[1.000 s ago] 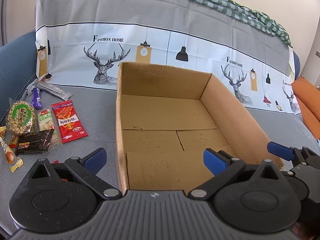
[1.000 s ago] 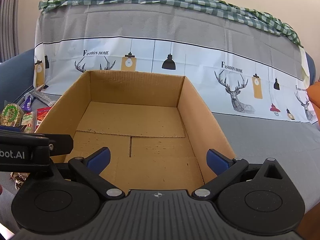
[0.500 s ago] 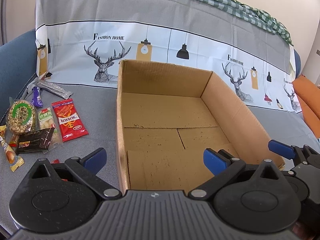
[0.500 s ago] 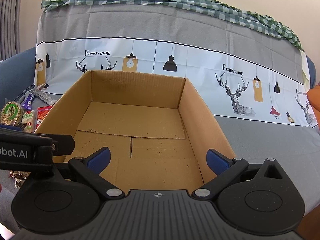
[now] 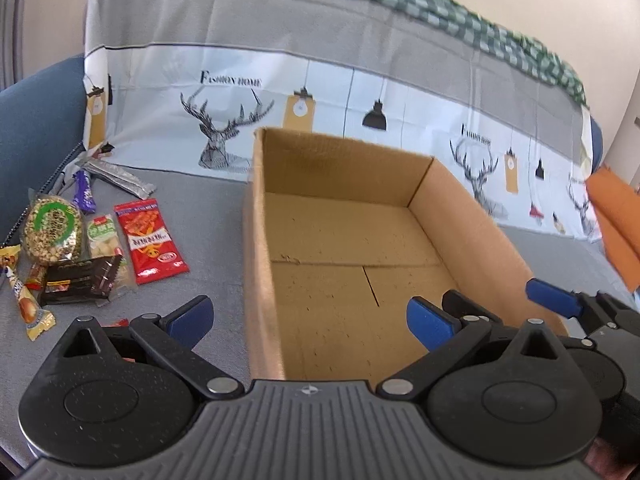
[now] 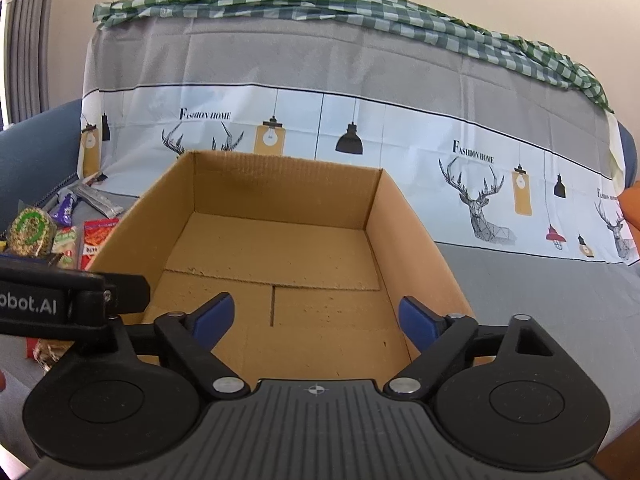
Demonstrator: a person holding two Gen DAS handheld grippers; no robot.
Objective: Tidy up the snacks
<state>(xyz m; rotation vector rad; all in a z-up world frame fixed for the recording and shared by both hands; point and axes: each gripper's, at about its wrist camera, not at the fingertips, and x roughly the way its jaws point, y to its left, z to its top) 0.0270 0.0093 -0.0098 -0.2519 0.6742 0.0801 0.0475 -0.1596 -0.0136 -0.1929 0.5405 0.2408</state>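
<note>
Cardboard box [image 5: 348, 248]: open-topped, nothing inside. Snack packets [image 5: 150, 240]: clustered left of box. Left hand-held gripper [image 5: 308, 318], right hand-held gripper [image 6: 316, 318]: both spread wide, holding nothing, at box's near edge.

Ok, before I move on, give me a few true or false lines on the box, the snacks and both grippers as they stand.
1. The cardboard box already holds several snacks. False: its floor is bare.
2. The snacks lie on the grey cover to the left of the box. True: the red packet and the round green-labelled snack are among them.
3. The left gripper is shut on the red packet. False: its jaws are apart with nothing between them.
4. The right gripper is open and holds nothing. True.
5. The black wrapper lies inside the box. False: it sits outside with the other snacks.
</note>
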